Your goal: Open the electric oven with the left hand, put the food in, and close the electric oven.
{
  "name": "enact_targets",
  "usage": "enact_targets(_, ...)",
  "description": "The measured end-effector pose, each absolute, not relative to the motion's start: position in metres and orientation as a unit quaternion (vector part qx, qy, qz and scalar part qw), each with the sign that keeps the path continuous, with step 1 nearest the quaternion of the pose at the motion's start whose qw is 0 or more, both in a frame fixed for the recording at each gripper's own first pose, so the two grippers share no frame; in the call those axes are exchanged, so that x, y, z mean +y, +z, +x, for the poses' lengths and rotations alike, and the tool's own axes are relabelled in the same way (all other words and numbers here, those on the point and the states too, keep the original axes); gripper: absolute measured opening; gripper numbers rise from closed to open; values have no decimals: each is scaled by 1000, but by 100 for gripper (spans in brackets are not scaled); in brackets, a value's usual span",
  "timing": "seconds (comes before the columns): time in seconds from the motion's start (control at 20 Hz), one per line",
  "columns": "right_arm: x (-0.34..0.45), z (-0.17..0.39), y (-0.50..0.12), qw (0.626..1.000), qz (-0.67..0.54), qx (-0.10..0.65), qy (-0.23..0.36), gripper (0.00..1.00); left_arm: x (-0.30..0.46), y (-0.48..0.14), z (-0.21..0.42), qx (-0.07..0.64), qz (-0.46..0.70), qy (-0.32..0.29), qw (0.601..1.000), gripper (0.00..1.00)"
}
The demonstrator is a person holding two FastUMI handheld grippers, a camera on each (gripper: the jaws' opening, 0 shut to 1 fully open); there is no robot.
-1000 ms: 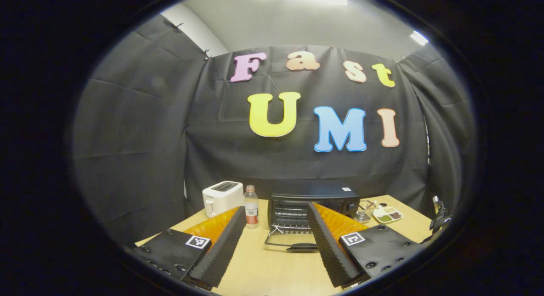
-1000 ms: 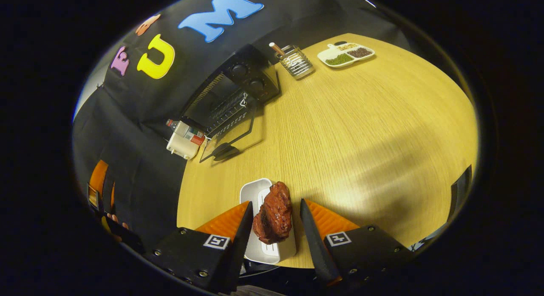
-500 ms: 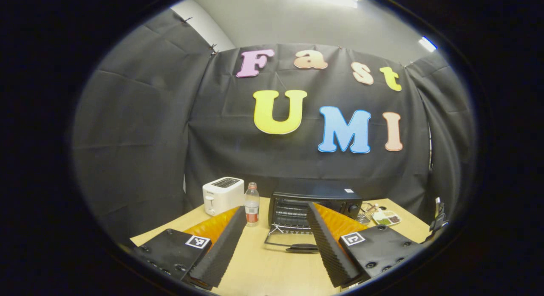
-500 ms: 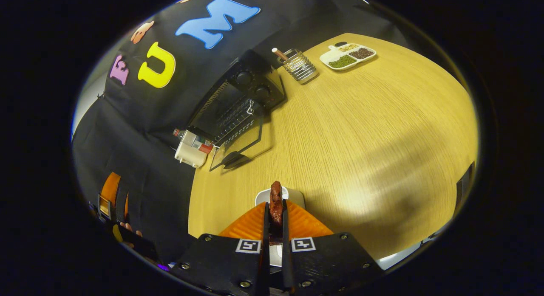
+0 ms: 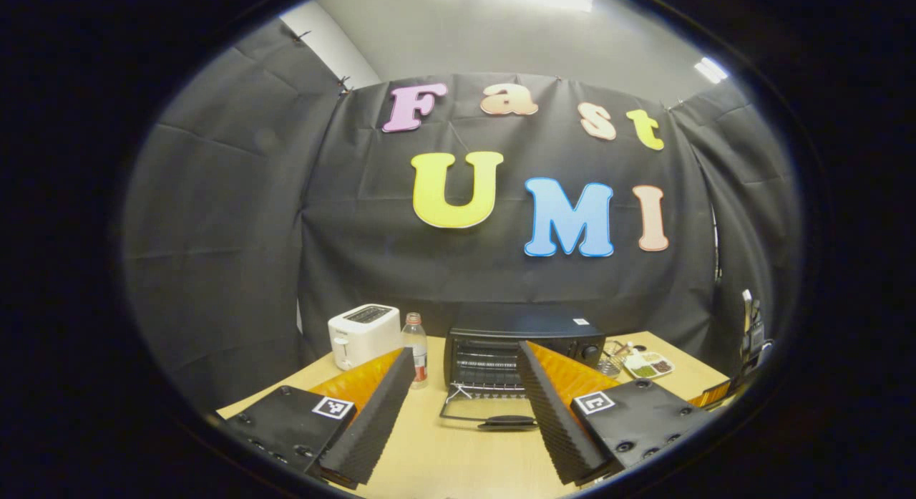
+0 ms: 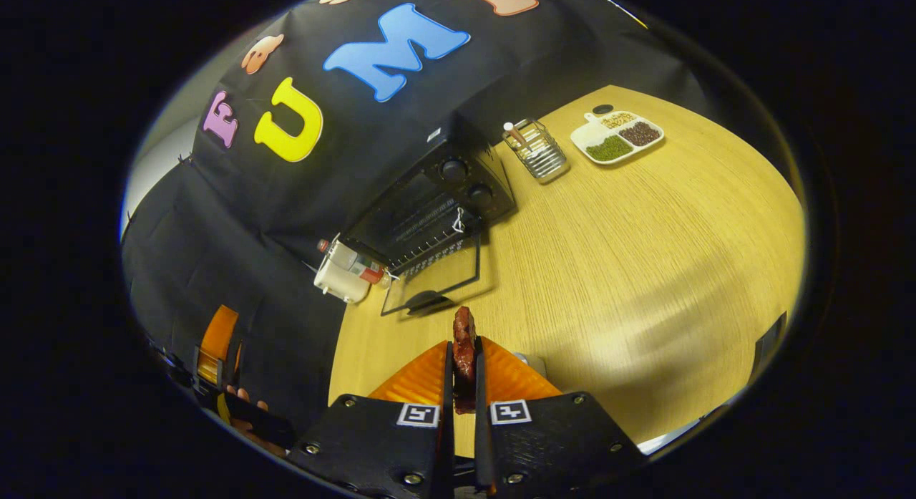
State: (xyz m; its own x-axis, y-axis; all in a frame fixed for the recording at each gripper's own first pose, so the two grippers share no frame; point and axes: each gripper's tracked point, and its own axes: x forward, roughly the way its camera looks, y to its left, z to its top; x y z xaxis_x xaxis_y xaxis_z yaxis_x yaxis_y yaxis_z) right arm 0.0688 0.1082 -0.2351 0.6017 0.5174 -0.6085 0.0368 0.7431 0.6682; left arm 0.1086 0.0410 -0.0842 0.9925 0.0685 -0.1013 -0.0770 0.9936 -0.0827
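Reddish-brown chunk of glazed meat (image 6: pixel 464 336) is pinched in the closed right claw (image 6: pixel 464 384), above the wooden worktop (image 6: pixel 644 227) before the black electric oven (image 6: pixel 436 198); left claw (image 5: pixel 465 406) open; advise level entry over the lowered door (image 6: pixel 436 284).

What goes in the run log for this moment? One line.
black electric oven: door down | right gripper: shut on reddish-brown meat piece | left gripper: open

Nothing legible: the label on the bottle (image 5: pixel 414 351) beside the electric oven (image 5: pixel 520 341) is too small to read.
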Motion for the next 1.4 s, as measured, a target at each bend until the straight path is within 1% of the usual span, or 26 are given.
enact_targets(0.2, 133, 97, -219, 835, 349, 397, 153, 12, 49, -86, 119, 50, -43, 29, 997, 100)
enact_targets(0.25, 138, 104, -215, 835, 354, 392, 154, 12, 52, -85, 120, 51, -43, 28, 997, 96)
enact_targets(0.35, 151, 116, -212, 837, 358, 383, 157, 12, 59, -84, 124, 50, -42, 28, 997, 96)
enact_targets(0.4, 157, 122, -211, 839, 356, 379, 160, 12, 63, -85, 127, 51, -40, 28, 998, 100)
enact_targets(0.6, 182, 147, -207, 843, 358, 365, 168, 12, 77, -90, 138, 55, -37, 28, 997, 100)
enact_targets(0.75, 197, 170, -210, 844, 369, 354, 161, 12, 86, -93, 146, 61, -40, 28, 997, 100)
enact_targets(0.8, 201, 177, -212, 845, 369, 353, 158, 12, 89, -94, 149, 62, -38, 28, 997, 96)
enact_targets(0.85, 207, 184, -215, 846, 370, 351, 156, 12, 93, -97, 153, 64, -35, 29, 997, 96)
enact_targets(1.2, 235, 242, -237, 844, 401, 329, 138, 12, 112, -107, 174, 79, -28, 31, 996, 96)
enact_targets(1.3, 244, 259, -244, 844, 406, 323, 133, 12, 117, -110, 179, 86, -33, 32, 995, 93)
enact_targets(1.35, 249, 266, -248, 843, 410, 321, 132, 12, 119, -111, 181, 89, -34, 34, 995, 96)
enact_targets(1.4, 253, 274, -252, 843, 415, 317, 131, 12, 122, -113, 181, 91, -32, 34, 995, 96)
